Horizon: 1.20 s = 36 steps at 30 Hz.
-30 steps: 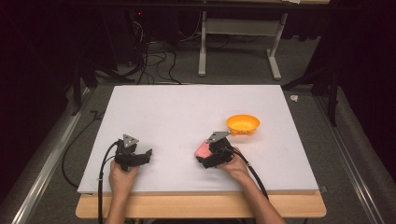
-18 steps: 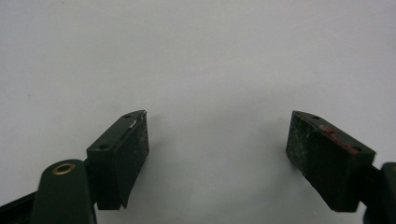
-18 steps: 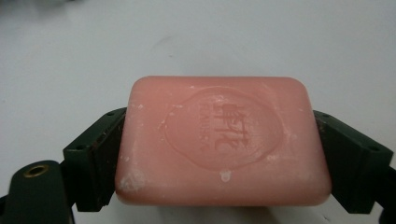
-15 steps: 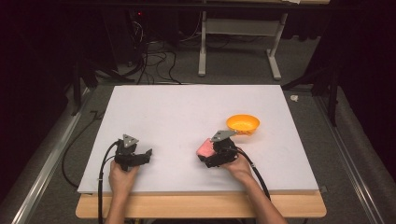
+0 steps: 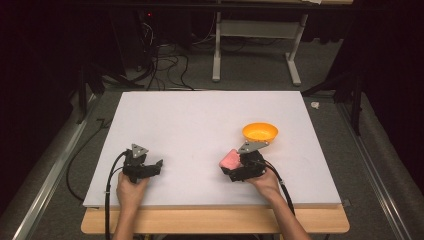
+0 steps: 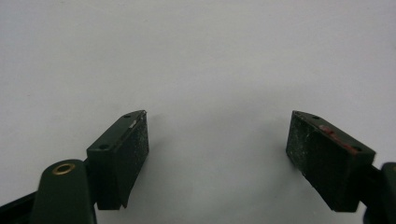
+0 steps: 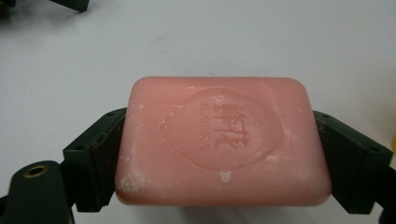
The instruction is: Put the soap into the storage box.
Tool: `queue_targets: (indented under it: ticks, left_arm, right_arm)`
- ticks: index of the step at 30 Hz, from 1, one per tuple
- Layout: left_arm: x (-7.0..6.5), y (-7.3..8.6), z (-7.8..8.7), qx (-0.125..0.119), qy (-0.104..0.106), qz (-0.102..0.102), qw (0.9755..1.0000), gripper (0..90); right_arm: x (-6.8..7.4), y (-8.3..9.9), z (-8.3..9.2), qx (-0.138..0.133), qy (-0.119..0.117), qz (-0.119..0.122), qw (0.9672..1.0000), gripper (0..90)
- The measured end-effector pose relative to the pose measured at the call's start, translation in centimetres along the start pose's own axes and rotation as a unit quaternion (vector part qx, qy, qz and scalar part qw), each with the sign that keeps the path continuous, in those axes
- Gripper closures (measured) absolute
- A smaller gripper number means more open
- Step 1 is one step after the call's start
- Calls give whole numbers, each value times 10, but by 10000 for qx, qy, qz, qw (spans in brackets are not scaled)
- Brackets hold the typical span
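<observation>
A white table (image 5: 200,125) seen from above. Toward its front right corner, the right gripper (image 5: 231,165) clamps a pink bar of soap (image 7: 223,140) by its two short ends, lifted off the surface. An orange bowl (image 5: 260,132) sits just behind it. Near the front left corner, the left gripper (image 6: 217,140) rests with jaws wide apart, holding nothing.

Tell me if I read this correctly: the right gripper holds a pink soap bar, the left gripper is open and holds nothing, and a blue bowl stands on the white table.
One detail is wrong: the bowl is orange, not blue, as the high view shows. The rest holds: the right gripper is shut on the pink soap bar, the left gripper is open and holds nothing, and the bowl stands on the white table.
</observation>
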<state>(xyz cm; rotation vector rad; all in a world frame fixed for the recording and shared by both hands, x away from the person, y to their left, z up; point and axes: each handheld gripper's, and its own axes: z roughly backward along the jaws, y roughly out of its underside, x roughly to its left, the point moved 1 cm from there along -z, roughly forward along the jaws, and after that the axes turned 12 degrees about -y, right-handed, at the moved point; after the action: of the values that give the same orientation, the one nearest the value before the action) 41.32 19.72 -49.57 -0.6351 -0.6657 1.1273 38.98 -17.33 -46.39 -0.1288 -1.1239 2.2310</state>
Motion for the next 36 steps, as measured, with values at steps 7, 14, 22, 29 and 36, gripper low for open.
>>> queue_targets:
  ticks: [7, 14, 22, 29, 36]
  left_arm:
    - [0, 0, 0, 2, 2, 2, 10000, 216]
    - [0, 0, 0, 2, -5, -16, 10000, 215]
    - [0, 0, 0, 7, -3, -23, 10000, 216]
    - [0, 0, 0, 6, -4, -24, 10000, 216]
    - [0, 0, 0, 15, -5, -31, 10000, 215]
  right_arm:
    - [-3, 10, 14, -96, 87, -155, 9998, 135]
    - [-7, 21, 26, -176, 171, -332, 9991, 135]
    - [-10, 30, 40, -255, 297, -446, 9982, 135]
    - [-12, 37, 51, -322, 406, -561, 9971, 135]
    - [-14, 42, 62, -415, 509, -647, 9957, 135]
